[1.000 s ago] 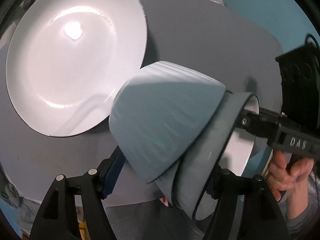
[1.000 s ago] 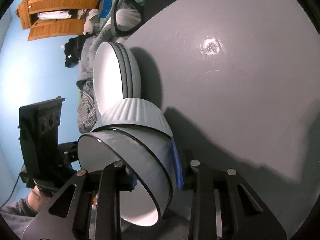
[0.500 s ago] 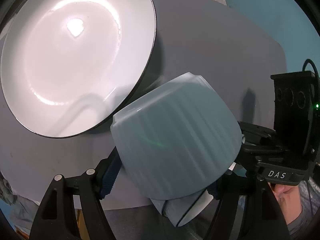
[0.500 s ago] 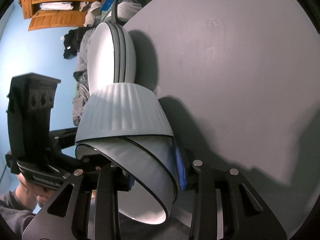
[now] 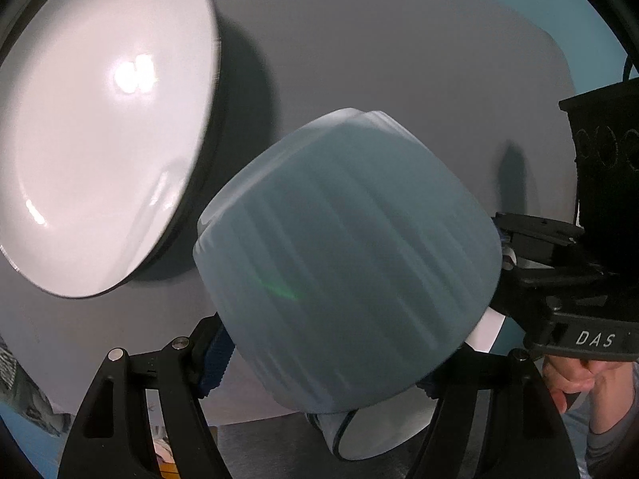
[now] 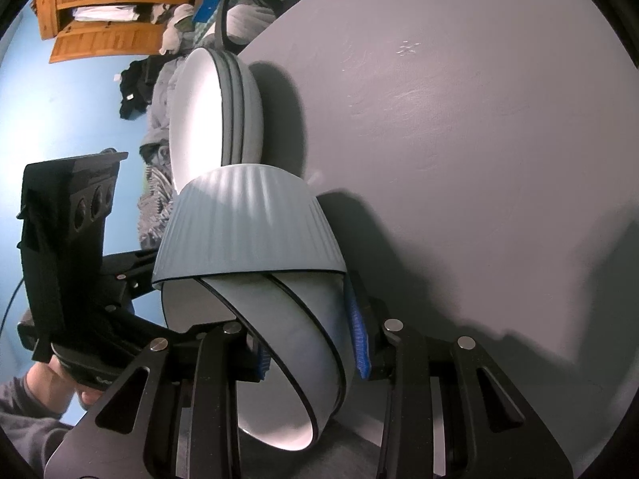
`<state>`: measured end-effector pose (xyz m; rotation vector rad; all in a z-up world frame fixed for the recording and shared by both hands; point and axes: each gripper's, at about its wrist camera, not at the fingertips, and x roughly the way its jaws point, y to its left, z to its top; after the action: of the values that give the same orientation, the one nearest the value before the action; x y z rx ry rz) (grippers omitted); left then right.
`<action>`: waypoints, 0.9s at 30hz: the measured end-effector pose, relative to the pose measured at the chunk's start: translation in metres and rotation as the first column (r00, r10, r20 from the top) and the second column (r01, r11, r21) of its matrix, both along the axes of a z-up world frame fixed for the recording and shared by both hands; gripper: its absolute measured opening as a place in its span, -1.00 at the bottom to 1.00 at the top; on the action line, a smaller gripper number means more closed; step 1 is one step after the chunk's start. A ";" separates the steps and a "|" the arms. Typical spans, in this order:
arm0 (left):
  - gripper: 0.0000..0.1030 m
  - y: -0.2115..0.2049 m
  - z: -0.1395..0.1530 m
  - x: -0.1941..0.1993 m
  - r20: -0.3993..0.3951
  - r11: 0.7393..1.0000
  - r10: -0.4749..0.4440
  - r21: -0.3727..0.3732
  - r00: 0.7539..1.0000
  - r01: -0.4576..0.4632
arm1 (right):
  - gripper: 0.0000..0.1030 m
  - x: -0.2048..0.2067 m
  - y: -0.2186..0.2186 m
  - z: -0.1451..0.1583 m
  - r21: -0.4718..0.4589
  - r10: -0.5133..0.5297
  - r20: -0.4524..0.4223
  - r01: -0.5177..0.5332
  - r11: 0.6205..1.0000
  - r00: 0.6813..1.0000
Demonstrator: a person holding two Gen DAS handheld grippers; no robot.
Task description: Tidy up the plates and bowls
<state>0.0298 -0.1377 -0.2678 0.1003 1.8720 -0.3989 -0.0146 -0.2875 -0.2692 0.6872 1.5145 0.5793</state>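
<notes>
Ribbed bowl (image 5: 347, 255) upside down in left gripper (image 5: 323, 363), jaws closed on its sides, above grey table (image 6: 459, 119), right gripper (image 6: 313, 343) clamping rim of grey bowls (image 6: 295, 339), plate stack (image 6: 215, 111) behind

Counter (image 6: 459, 127): grey, matte, lightly scuffed. Wooden cabinet (image 6: 112, 12): orange-brown, against the blue wall (image 6: 52, 119), with folded white items on its open shelf. Clothing heap (image 6: 159, 92): dark and grey garments (one piece striped) piled beyond the counter's edge. Black-framed chair back (image 6: 243, 12): near the counter's far edge.
</notes>
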 end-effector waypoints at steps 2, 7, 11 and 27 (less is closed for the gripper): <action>0.44 -0.006 -0.002 0.001 -0.005 1.000 -0.015 -0.006 1.000 0.015 | -0.36 -0.003 -0.005 -0.001 -0.004 -0.010 -0.006 0.010 1.000 1.000; 0.46 -0.026 -0.006 0.004 0.001 0.995 -0.094 -0.031 0.996 0.094 | -0.35 -0.011 -0.019 0.004 -0.010 -0.035 -0.010 0.035 0.999 0.999; 0.45 -0.046 -0.004 -0.002 0.005 0.988 -0.150 -0.034 0.989 0.150 | -0.34 -0.015 -0.030 0.006 -0.029 -0.054 -0.014 0.053 0.998 0.998; 0.39 -0.034 -0.019 -0.008 -0.024 0.993 -0.078 -0.090 0.997 0.076 | -0.41 -0.022 -0.022 0.004 -0.104 -0.026 0.008 0.027 0.994 1.000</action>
<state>0.0217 -0.1721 -0.2868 0.1073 1.8788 -0.5388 -0.0371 -0.3090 -0.2655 0.6239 1.5161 0.4785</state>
